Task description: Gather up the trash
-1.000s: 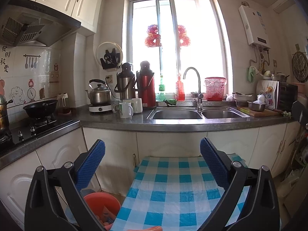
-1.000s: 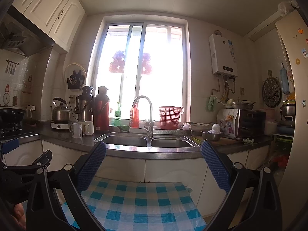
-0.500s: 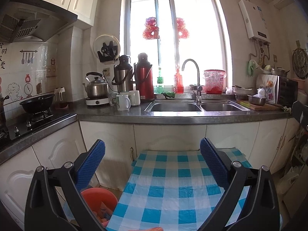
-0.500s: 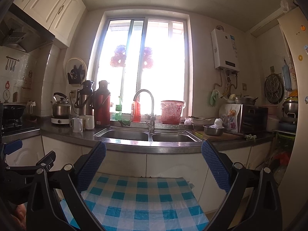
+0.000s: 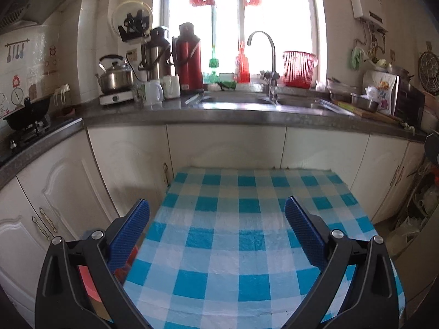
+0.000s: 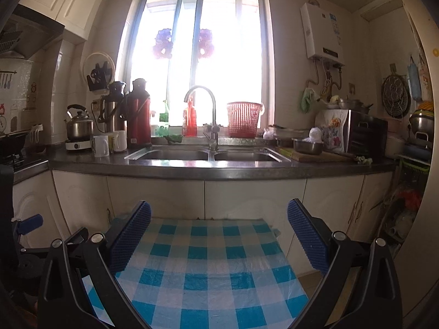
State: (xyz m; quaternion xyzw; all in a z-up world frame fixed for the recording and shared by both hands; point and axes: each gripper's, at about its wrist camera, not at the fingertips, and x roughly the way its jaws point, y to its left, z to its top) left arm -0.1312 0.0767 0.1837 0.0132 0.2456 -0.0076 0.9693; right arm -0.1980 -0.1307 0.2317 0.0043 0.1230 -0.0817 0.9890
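My left gripper (image 5: 216, 216) is open over a table with a blue-and-white checked cloth (image 5: 247, 246), nothing between its blue pads. A red bin (image 5: 87, 277) sits on the floor left of the table, mostly hidden behind the left finger. My right gripper (image 6: 219, 219) is also open and empty above the same cloth (image 6: 208, 268). At the left edge of the right wrist view, part of the left gripper (image 6: 27, 223) shows. No loose trash is visible on the cloth.
White cabinets (image 5: 225, 148) under a dark countertop (image 6: 219, 167) stand right behind the table. Sink and tap (image 6: 211, 126), kettle (image 5: 115, 76), thermoses (image 5: 189, 57), mugs and a red basket (image 6: 244, 119) are on it. Cluttered shelves (image 6: 406, 205) stand at the right.
Both views have tilted down and drawn nearer the table, so more of the cloth shows. Both grippers stay open and empty.
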